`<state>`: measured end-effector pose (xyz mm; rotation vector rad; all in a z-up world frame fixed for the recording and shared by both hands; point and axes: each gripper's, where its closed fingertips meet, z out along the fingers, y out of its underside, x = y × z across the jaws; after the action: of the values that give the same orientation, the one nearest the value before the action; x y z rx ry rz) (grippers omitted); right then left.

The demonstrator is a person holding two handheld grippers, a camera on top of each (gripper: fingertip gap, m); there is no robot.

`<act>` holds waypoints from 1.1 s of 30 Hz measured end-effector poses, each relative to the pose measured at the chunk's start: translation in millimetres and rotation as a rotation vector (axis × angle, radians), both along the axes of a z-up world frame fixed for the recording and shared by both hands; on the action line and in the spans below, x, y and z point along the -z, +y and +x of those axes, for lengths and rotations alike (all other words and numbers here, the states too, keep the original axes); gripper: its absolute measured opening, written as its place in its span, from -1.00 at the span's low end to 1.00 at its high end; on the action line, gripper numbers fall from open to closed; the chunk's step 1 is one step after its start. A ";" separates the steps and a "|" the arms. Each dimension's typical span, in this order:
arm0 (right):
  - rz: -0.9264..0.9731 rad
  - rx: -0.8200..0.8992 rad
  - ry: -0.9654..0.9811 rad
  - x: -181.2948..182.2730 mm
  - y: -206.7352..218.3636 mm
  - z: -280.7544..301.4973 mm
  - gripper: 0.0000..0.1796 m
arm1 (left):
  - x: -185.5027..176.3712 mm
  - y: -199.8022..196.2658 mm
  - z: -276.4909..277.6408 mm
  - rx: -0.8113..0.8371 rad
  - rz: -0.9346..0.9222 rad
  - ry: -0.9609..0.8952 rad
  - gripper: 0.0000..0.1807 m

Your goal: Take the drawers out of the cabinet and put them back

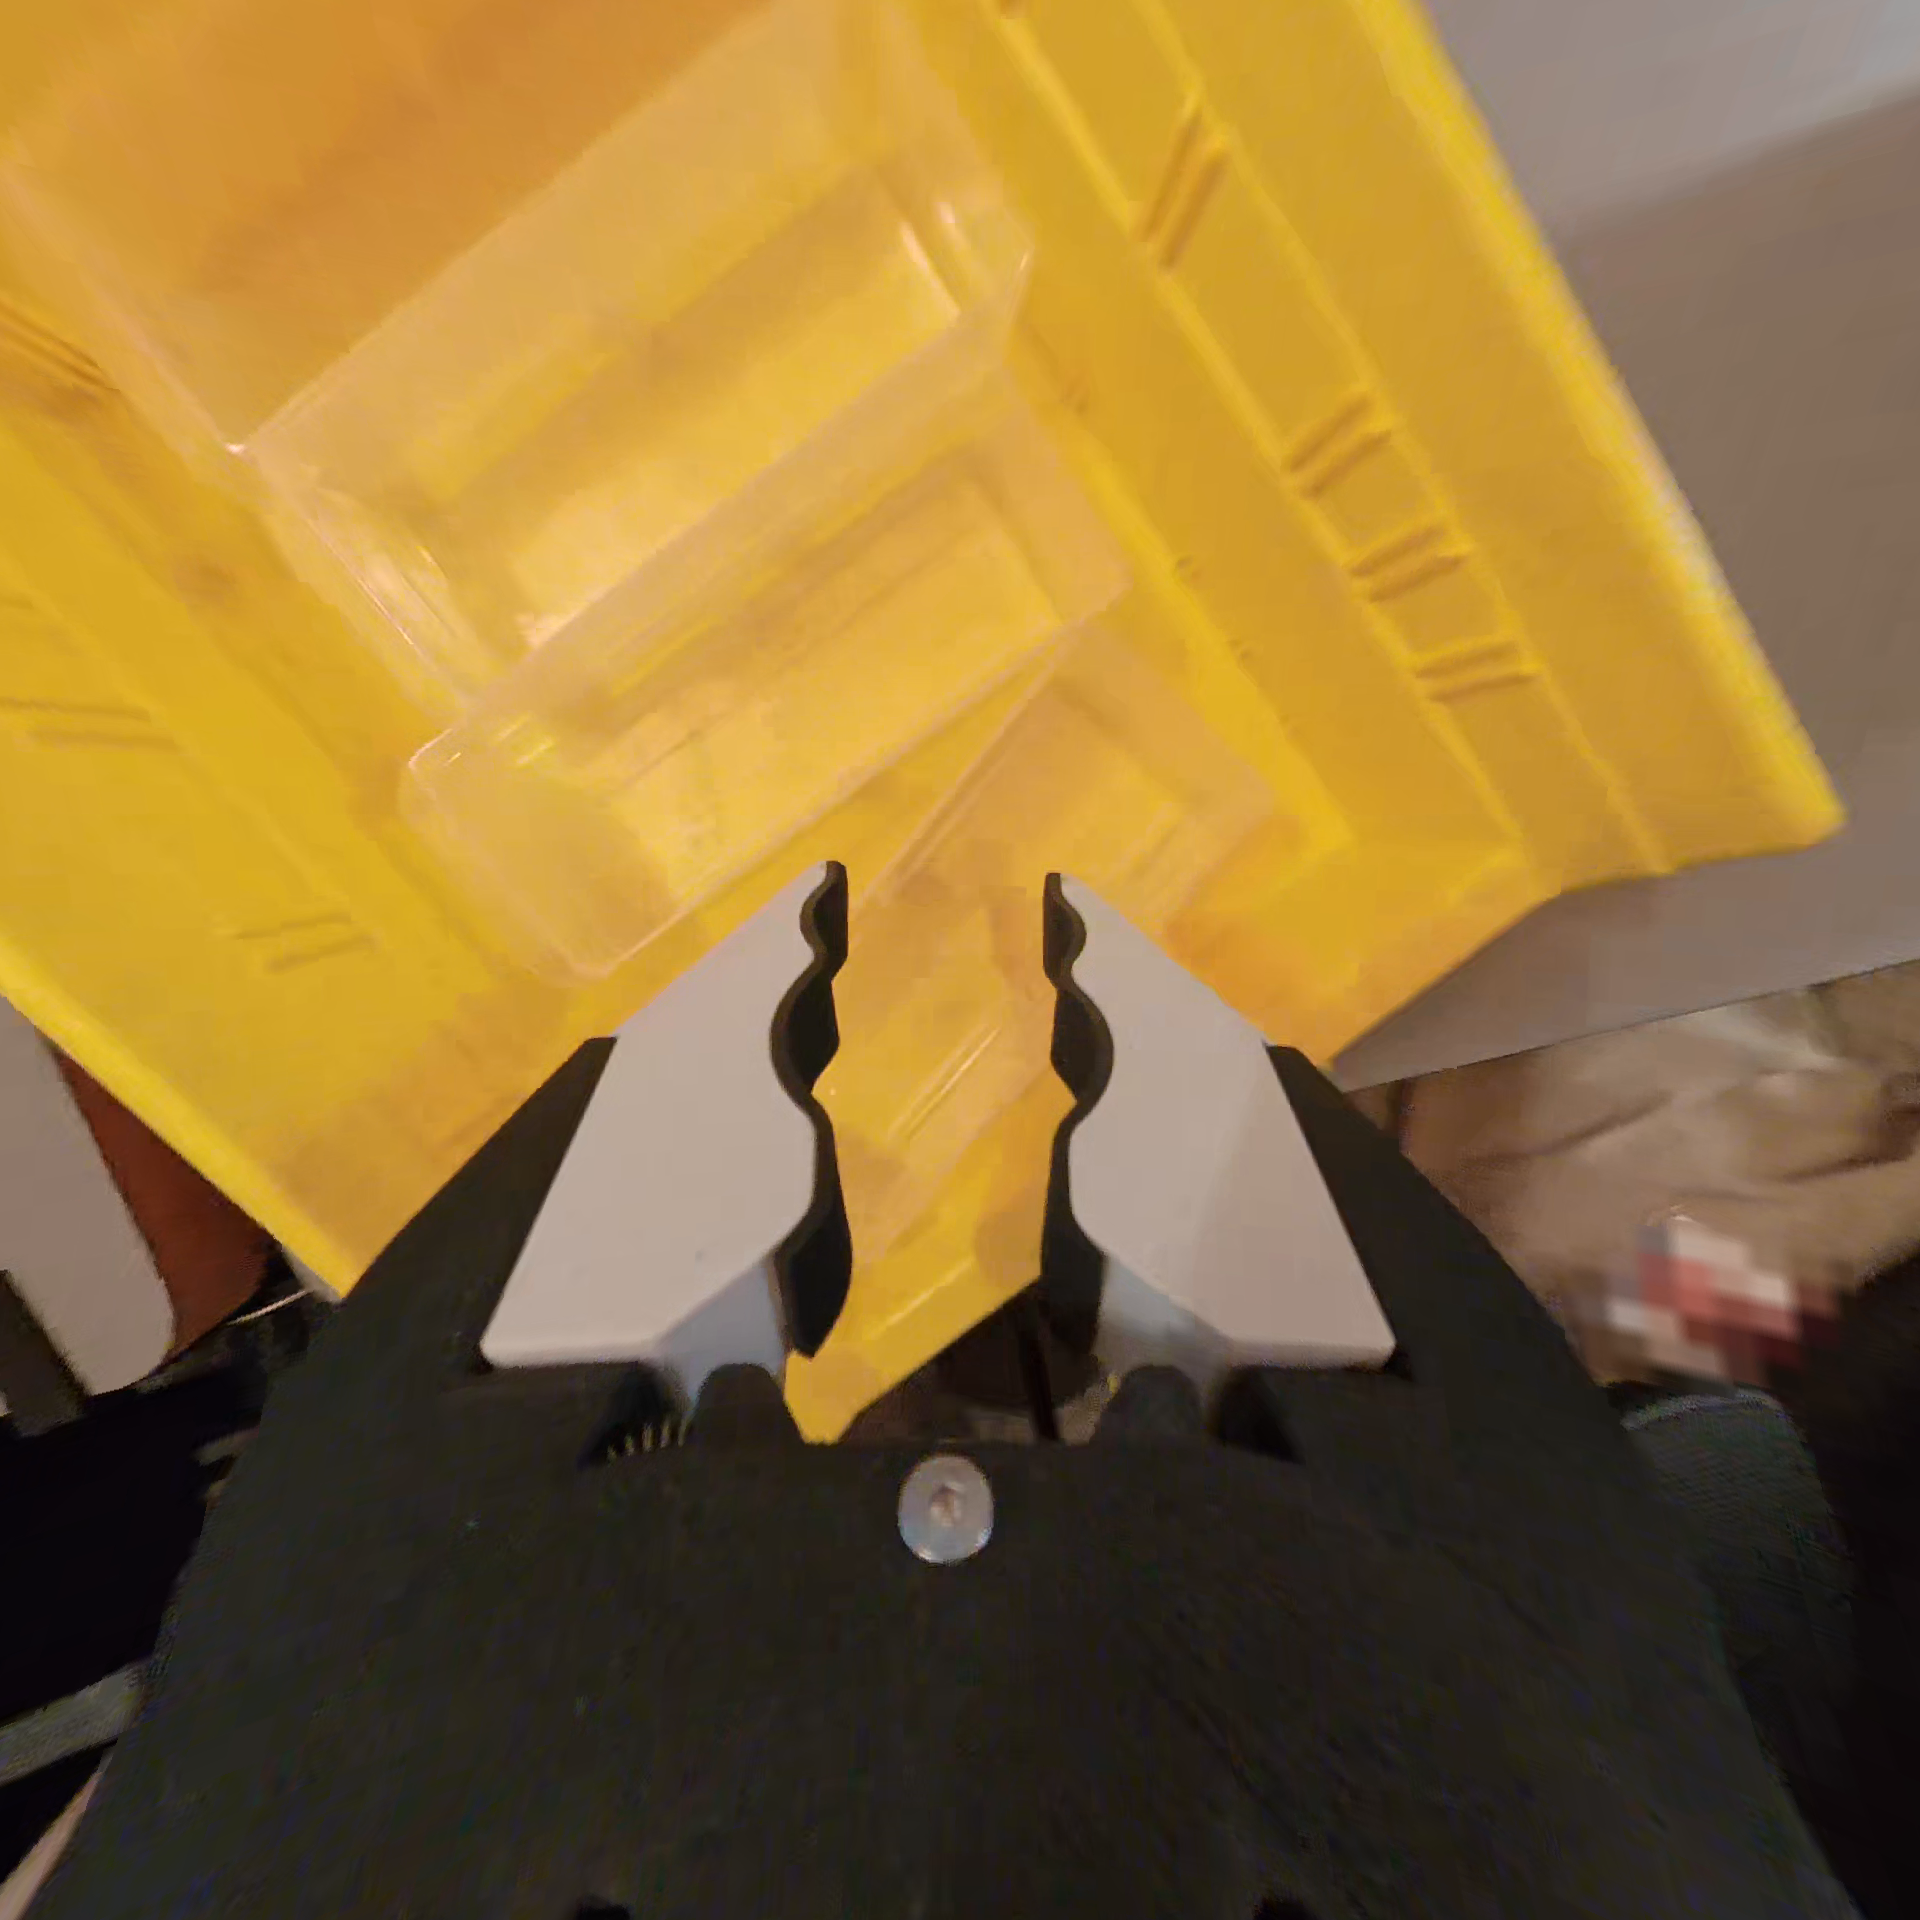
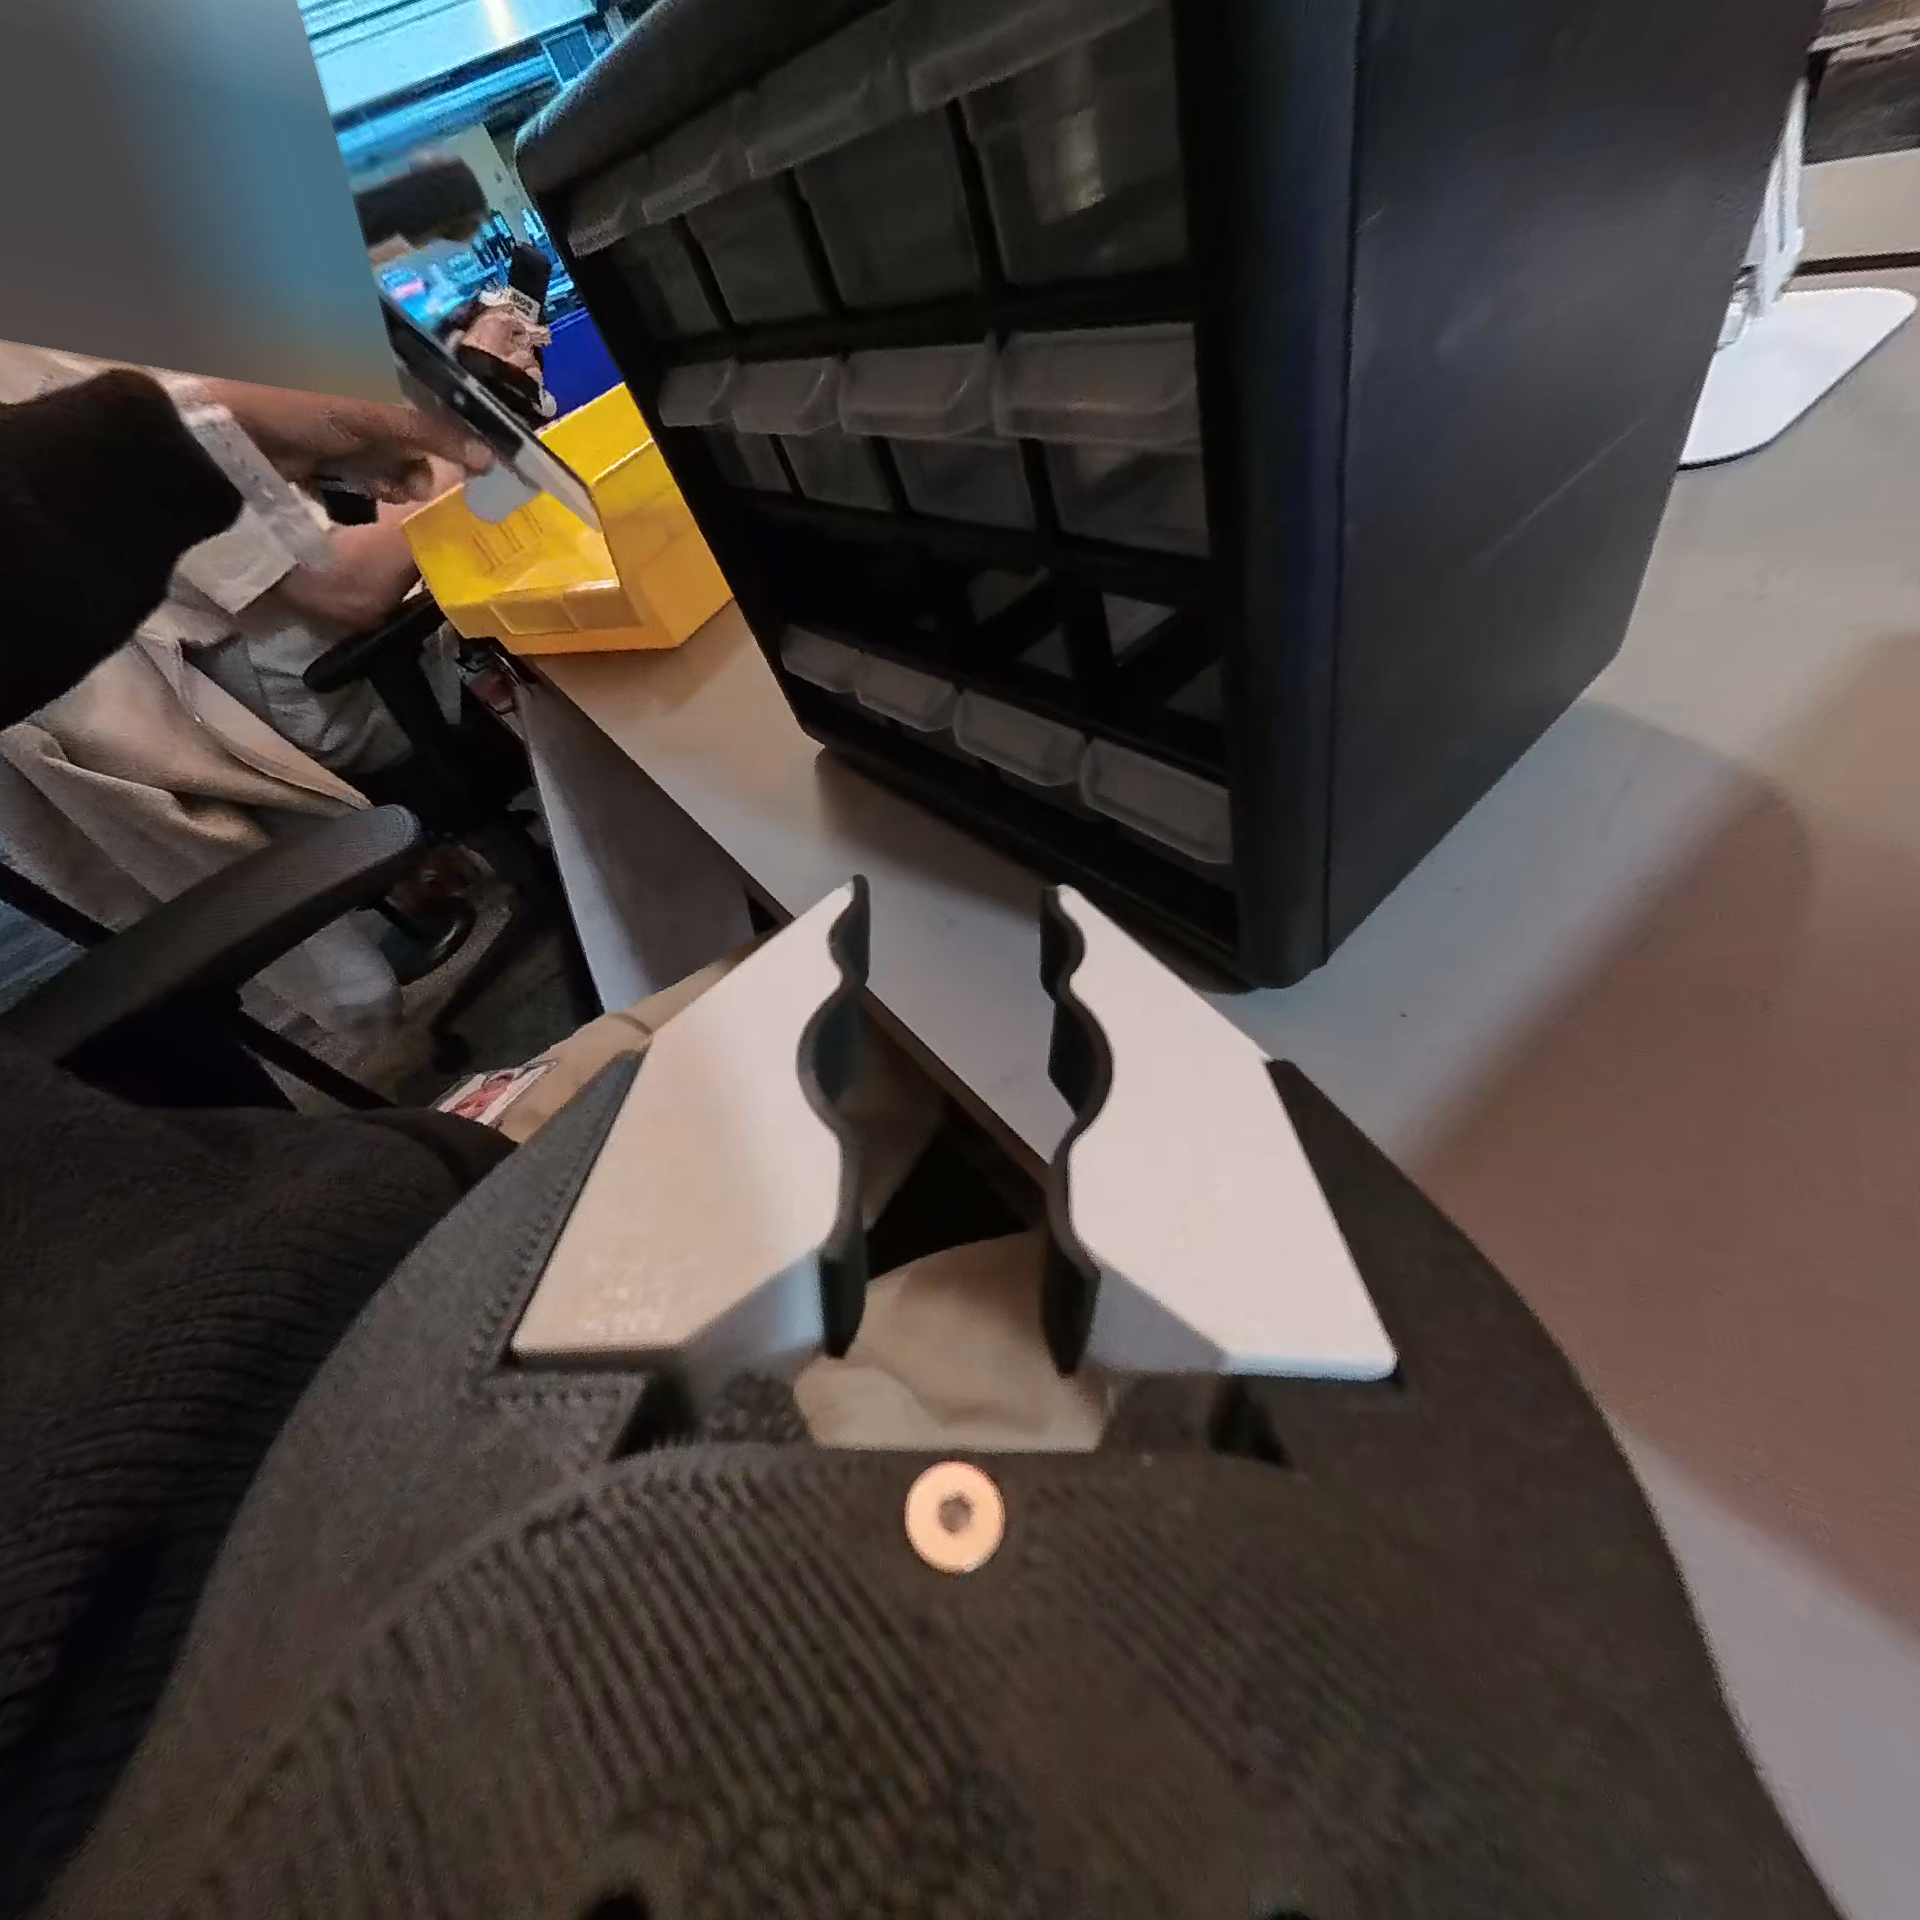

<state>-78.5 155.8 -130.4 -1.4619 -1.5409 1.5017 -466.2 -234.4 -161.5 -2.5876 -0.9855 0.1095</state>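
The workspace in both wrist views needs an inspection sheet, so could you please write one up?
Surface: pale grey table, bare near the right tongs.
Job's things: dark cabinet upright on the table; most slots hold clear drawers, several in the third row are empty. Clear drawers lie in the yellow bin.
Clutter: nothing seen beyond the bin, which sits at the table's edge left of the cabinet.
Grippers: left tongs open over the bin, holding nothing; right tongs open, empty, short of the cabinet.
Cables: nothing seen.
Surroundings: black office chair, a seated person's sleeve, white stand base.
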 end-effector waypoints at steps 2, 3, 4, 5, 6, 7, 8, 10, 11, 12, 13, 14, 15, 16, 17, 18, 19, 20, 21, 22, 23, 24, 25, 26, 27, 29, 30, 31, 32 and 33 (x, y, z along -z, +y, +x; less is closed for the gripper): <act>-0.011 0.011 0.002 -0.9 2.1 1.2 -0.65 | 13.5 -7.9 -5.8 0.024 -0.123 0.025 -0.62; -0.016 0.016 0.004 -1.5 3.0 1.9 -0.65 | 20.2 -11.1 -5.9 0.034 -0.172 0.020 -0.65; -0.020 0.019 0.005 -2.0 3.7 2.6 -0.65 | 27.8 -13.3 -3.5 0.031 -0.205 -0.003 -0.68; -0.021 0.021 0.006 -2.3 4.2 3.2 -0.65 | 34.5 -15.3 -1.0 0.014 -0.229 -0.029 -0.69; -0.021 0.022 0.005 -2.2 4.4 3.8 -0.65 | 37.4 -16.6 -3.4 -0.006 -0.245 -0.019 -0.73; -0.018 0.023 0.003 -1.8 4.4 4.2 -0.65 | 38.1 -18.3 -6.2 -0.020 -0.258 0.000 -0.83; -0.015 0.023 0.001 -1.2 4.1 4.7 -0.65 | 38.1 -20.3 -8.0 -0.029 -0.268 0.010 -0.92; -0.010 0.017 -0.003 -0.1 2.6 5.3 -0.66 | 38.4 -19.9 -7.6 -0.045 -0.250 0.001 -0.92; -0.007 0.012 -0.004 0.2 1.8 5.6 -0.66 | 38.5 -19.7 -7.4 -0.050 -0.238 -0.002 -0.92; -0.004 0.007 -0.004 0.2 1.0 5.9 -0.66 | 38.7 -19.6 -7.4 -0.054 -0.228 -0.003 -0.92; -0.002 0.001 -0.005 0.3 0.4 6.2 -0.67 | 38.9 -19.4 -7.4 -0.058 -0.219 -0.006 -0.92; -0.001 -0.004 -0.004 0.0 0.0 6.3 -0.67 | 39.3 -19.3 -7.5 -0.064 -0.211 -0.008 -0.92; -0.002 -0.006 -0.002 -0.5 0.2 6.6 -0.67 | 39.9 -19.2 -7.4 -0.067 -0.205 -0.010 -0.92; -0.006 -0.007 0.001 -1.5 0.4 6.9 -0.67 | 41.2 -19.4 -7.1 -0.066 -0.203 -0.011 -0.92; -0.011 -0.009 0.006 -2.8 0.4 7.3 -0.67 | 42.8 -20.1 -7.2 -0.061 -0.208 -0.008 -0.93; -0.017 -0.010 0.010 -4.1 0.3 7.8 -0.68 | 43.1 -21.0 -7.8 -0.043 -0.219 0.005 -0.94; -0.020 -0.011 0.014 -5.5 0.0 8.3 -0.68 | 42.9 -23.5 -8.0 -0.030 -0.242 0.023 -0.94; -0.019 -0.011 0.018 -6.5 0.0 8.7 -0.67 | 40.3 -25.8 -8.6 -0.033 -0.262 0.048 -0.95; -0.012 -0.009 0.020 -6.9 0.3 9.0 -0.67 | 33.6 -25.9 -9.0 -0.033 -0.269 0.081 -0.95; 0.001 -0.005 0.020 -6.8 0.7 9.3 -0.67 | 24.3 -25.9 -8.1 -0.027 -0.279 0.119 -0.96; 0.014 -0.001 0.019 -6.4 1.1 9.4 -0.68 | 12.6 -25.2 -7.2 -0.020 -0.281 0.164 -0.96; 0.026 0.001 0.018 -5.8 1.1 9.5 -0.68 | -1.7 -23.8 -6.1 -0.017 -0.272 0.213 -0.97; 0.033 0.001 0.017 -4.8 0.6 9.3 -0.68 | -19.0 -22.0 -5.7 -0.019 -0.256 0.271 -0.98; 0.035 -0.001 0.014 -3.8 -0.2 9.2 -0.68 | -37.7 -18.3 -3.5 -0.024 -0.221 0.320 -0.99; 0.034 -0.004 0.010 -2.8 -1.3 8.9 -0.68 | -58.0 -12.8 0.0 -0.031 -0.167 0.361 -0.99; 0.032 -0.009 0.008 -2.5 -3.3 8.2 -0.69 | -98.7 -2.7 10.9 -0.028 -0.073 0.444 -1.00; 0.034 -0.010 0.009 -2.8 -4.2 8.0 -0.68 | -118.9 2.6 17.7 -0.017 -0.033 0.499 -1.00; 0.039 -0.010 0.011 -3.2 -4.9 8.0 -0.69 | -138.3 9.6 26.1 -0.007 0.014 0.555 -1.00; 0.046 -0.011 0.013 -3.5 -5.7 8.0 -0.69 | -156.3 19.1 37.3 0.012 0.074 0.600 -1.00; 0.056 -0.011 0.016 -4.1 -6.5 8.1 -0.69 | -171.3 30.3 51.1 0.042 0.133 0.634 -1.00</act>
<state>-70.4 149.2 -126.3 -1.4091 -1.5711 1.4614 -415.2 -204.1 9.9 -2.2157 -0.6684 0.7686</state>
